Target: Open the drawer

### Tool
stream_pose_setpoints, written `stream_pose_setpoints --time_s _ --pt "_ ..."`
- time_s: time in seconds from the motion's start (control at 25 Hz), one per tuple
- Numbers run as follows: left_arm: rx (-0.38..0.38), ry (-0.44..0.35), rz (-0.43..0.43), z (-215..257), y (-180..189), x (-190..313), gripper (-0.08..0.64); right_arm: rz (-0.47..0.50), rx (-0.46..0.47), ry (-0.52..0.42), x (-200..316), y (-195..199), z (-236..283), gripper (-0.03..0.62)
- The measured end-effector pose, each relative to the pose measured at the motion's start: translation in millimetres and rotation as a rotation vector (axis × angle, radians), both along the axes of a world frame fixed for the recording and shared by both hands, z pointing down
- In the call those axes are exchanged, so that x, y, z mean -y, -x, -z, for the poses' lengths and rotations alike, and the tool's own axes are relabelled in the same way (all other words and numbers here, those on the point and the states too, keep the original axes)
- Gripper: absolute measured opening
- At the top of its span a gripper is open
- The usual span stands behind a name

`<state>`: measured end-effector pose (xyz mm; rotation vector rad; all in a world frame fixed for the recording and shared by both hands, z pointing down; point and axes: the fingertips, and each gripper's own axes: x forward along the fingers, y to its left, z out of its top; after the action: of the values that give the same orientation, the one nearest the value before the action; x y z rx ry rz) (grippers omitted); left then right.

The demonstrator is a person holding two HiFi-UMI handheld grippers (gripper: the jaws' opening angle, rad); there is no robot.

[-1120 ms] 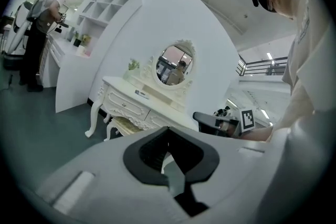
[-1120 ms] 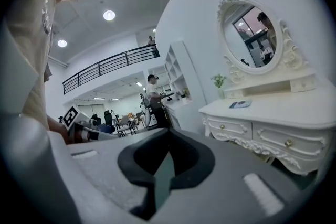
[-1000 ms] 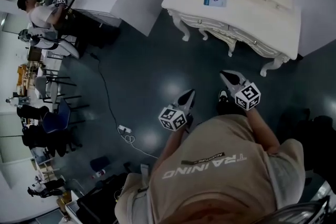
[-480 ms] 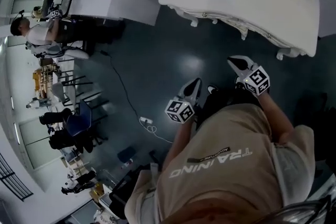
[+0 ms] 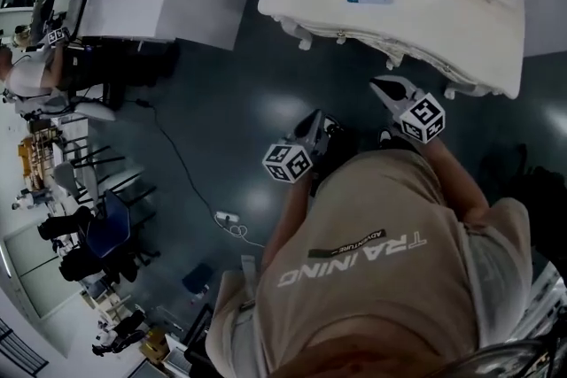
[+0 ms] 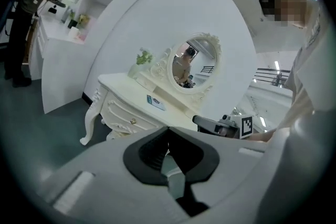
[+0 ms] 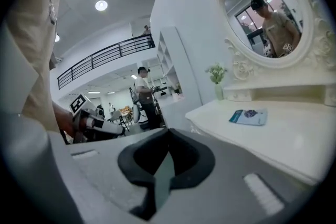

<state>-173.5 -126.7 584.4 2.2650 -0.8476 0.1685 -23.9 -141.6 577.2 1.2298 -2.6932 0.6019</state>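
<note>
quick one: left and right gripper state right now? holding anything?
Left gripper: closed, jaws together, nothing held.
Right gripper: closed, jaws together, nothing held.

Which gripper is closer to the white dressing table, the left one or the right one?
Right. The right gripper has its tip almost at the front edge of the dressing table. The left gripper is farther back, clearly apart from it.
</note>
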Motion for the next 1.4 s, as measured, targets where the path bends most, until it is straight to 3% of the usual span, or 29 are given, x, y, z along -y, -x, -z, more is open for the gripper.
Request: stream_pose_setpoints --time_s 0.24,0.44,0.64,0.84,0.92,1.08,1.4 --pt "-0.006 -0.055 -0.165 4 36 70 0.008 -0.067 -0.073 -0.063 62 39 17 -0.006" --pt "0.031 -0.032 -0.282 -10 49 109 0.008 -0.121 -0.082 -0.008 73 60 6 -0.006" --pt "0.068 -0.019 -0.36 -20 23 150 0.008 -0.126 -0.063 -0.004 98 53 -10 -0.006" --pt "0.248 -0.03 -0.595 -56 -27 159 0.008 -0.201 -0.072 -0.066 137 13 -13 -0.006" --pt "0.255 -0.006 -0.647 -64 -48 161 0.008 -0.259 -0.062 -0.079 149 -10 -13 -0.006" --pt "0.268 0.042 -0.612 -83 -70 188 0.008 -0.364 -0.037 -0.097 152 -42 -7 -0.006" --pt "0.234 0.315 -0.562 -149 -93 209 0.009 -0.543 -0.067 -0.079 127 -71 -2 -0.006"
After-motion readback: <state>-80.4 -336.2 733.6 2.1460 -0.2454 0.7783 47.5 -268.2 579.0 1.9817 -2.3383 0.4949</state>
